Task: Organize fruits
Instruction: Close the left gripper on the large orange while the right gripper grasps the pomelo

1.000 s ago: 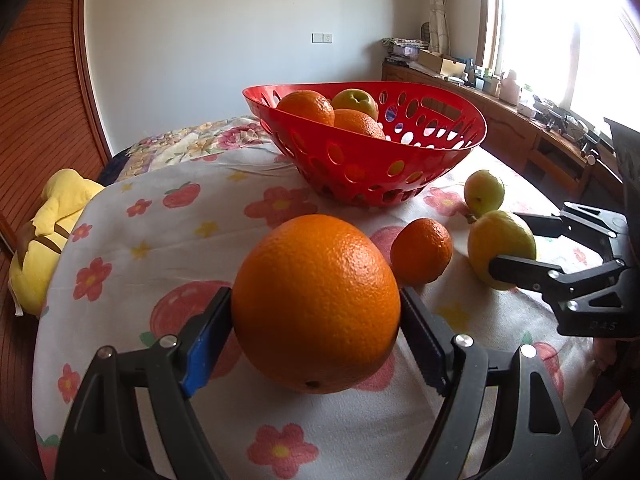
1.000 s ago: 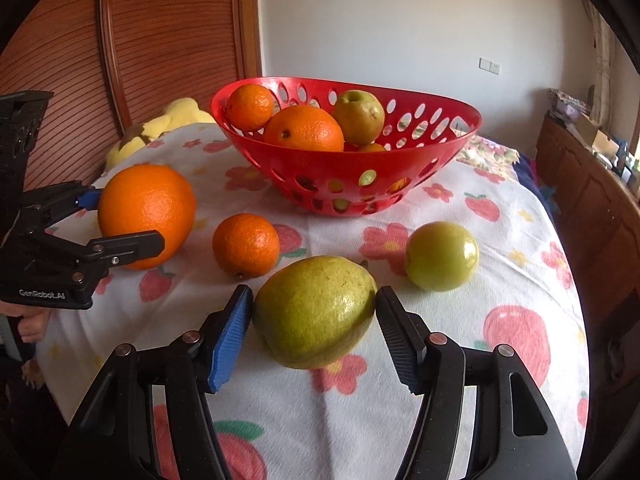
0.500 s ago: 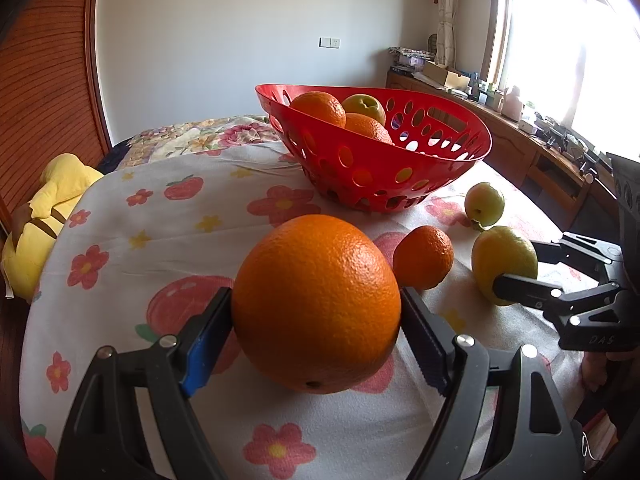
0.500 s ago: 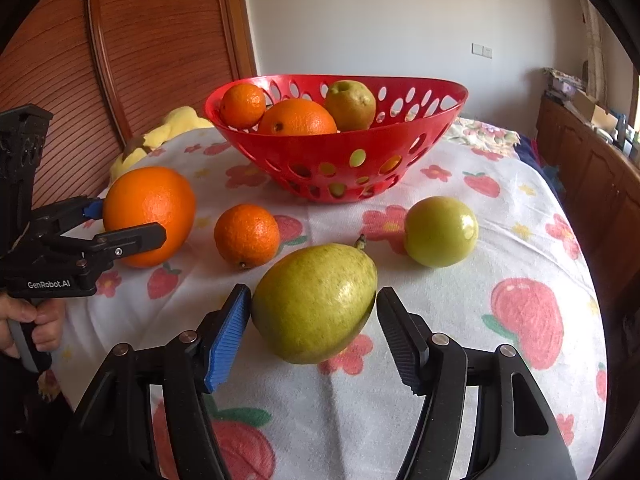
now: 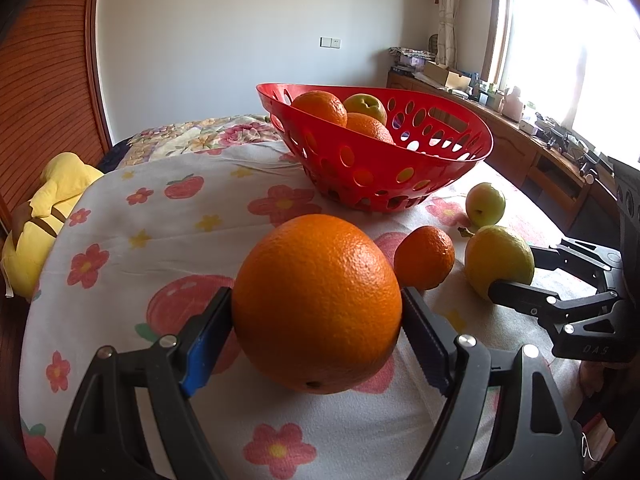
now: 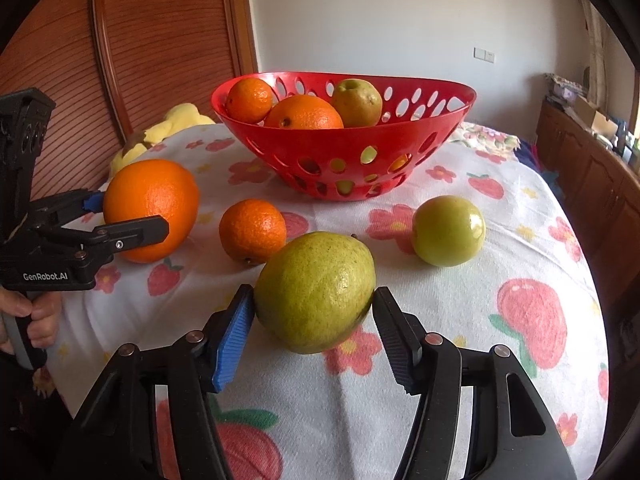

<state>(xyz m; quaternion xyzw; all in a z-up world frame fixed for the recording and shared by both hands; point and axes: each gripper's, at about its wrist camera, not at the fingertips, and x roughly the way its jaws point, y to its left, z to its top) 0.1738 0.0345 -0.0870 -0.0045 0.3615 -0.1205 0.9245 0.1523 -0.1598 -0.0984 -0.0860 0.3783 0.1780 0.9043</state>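
Left wrist view: the left claw (image 5: pixel 316 320) is clenched on the large orange (image 5: pixel 317 304), both pads pressed to its sides, the fruit apparently just above or resting on the floral cloth of the desk (image 5: pixel 120 264); I cannot tell which. The red basket (image 5: pixel 400 176) lies straight ahead and a little to the right, beyond the orange, its rim higher than the fruit. So the coming move looks like a lift up and forward over the near rim. A small orange (image 5: pixel 425 257) sits just beside the held one, on the path's right edge. Further right, the right claw (image 5: pixel 516 276) grips the pear (image 5: pixel 498 261), and a green apple (image 5: pixel 485 204) rests near the basket's foot.

Right wrist view: the right claw (image 6: pixel 314 312) grasps the pear (image 6: pixel 315 291), whose long axis runs roughly across the claw, stem end tilted away. The basket (image 6: pixel 352 160) stands ahead, well apart, with the small orange (image 6: pixel 253 230) and green apple (image 6: pixel 448 230) between. This view shows the basket already holding two oranges and a greenish fruit, and reveals the bare hand (image 6: pixel 24 320) on the left claw's handle. By my judgement both claws are about equally near the basket.
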